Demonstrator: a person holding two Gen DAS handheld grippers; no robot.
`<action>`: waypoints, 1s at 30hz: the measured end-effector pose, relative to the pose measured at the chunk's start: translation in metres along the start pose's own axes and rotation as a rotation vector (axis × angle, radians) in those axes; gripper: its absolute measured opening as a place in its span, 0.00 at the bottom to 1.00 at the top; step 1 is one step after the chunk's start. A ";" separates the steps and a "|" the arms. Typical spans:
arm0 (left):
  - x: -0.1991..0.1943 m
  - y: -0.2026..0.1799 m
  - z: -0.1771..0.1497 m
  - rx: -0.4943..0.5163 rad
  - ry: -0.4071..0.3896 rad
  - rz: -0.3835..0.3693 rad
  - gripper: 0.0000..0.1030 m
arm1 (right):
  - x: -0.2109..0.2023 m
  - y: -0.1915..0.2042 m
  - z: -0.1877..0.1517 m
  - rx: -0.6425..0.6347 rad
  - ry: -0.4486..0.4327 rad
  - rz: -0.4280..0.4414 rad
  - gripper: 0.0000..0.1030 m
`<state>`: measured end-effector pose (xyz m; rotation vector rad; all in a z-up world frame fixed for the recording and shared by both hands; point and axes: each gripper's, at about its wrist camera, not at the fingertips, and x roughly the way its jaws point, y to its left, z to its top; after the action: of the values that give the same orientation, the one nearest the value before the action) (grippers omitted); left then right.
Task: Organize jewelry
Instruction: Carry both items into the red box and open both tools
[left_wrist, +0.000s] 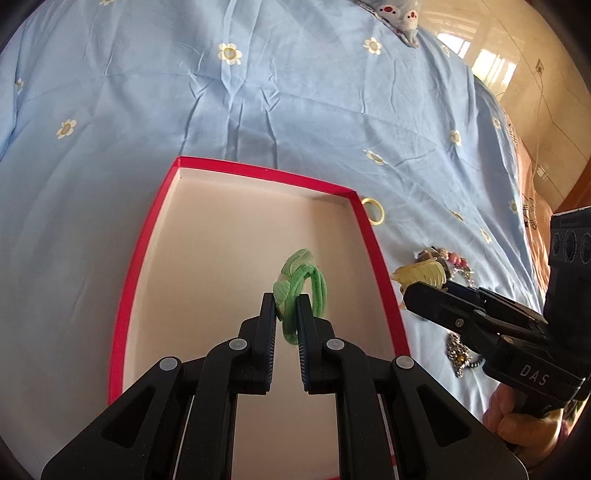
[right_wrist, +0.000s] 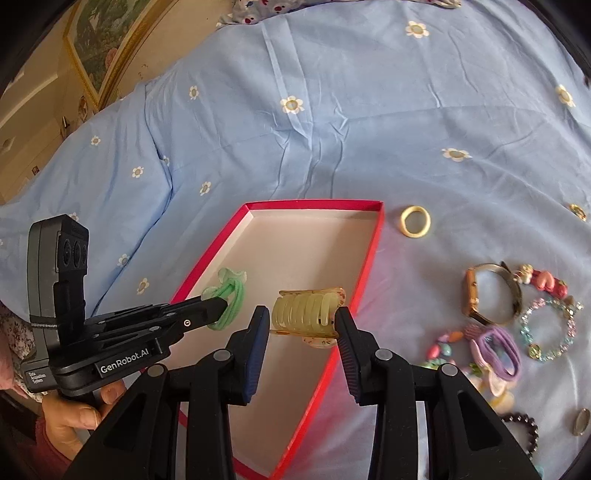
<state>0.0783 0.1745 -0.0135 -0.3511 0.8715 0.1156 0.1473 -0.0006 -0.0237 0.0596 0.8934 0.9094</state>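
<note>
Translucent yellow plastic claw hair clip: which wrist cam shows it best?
Right wrist. The translucent yellow plastic claw hair clip sits centred between the right gripper fingers, teeth visible, above the red shallow box. The left wrist view catches only part of it at the side, behind the right gripper's fingers.

Look to four o'clock in your left wrist view: the right gripper carries the white letters "DAS" on the side of its black body. In your right wrist view, at eight o'clock, the left gripper reads "GenRobot.AI" in white along its body; the smaller white print just left of that is too small to read.
</note>
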 end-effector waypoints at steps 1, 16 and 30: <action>0.003 0.005 0.003 -0.004 0.005 0.012 0.09 | 0.006 0.001 0.003 -0.004 0.002 0.002 0.36; 0.049 0.036 0.022 -0.028 0.099 0.093 0.10 | 0.084 0.004 0.024 -0.025 0.127 -0.011 0.36; 0.047 0.041 0.019 -0.035 0.105 0.128 0.33 | 0.093 0.003 0.023 -0.036 0.146 -0.014 0.40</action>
<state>0.1127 0.2176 -0.0487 -0.3366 0.9973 0.2328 0.1877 0.0739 -0.0674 -0.0444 1.0108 0.9255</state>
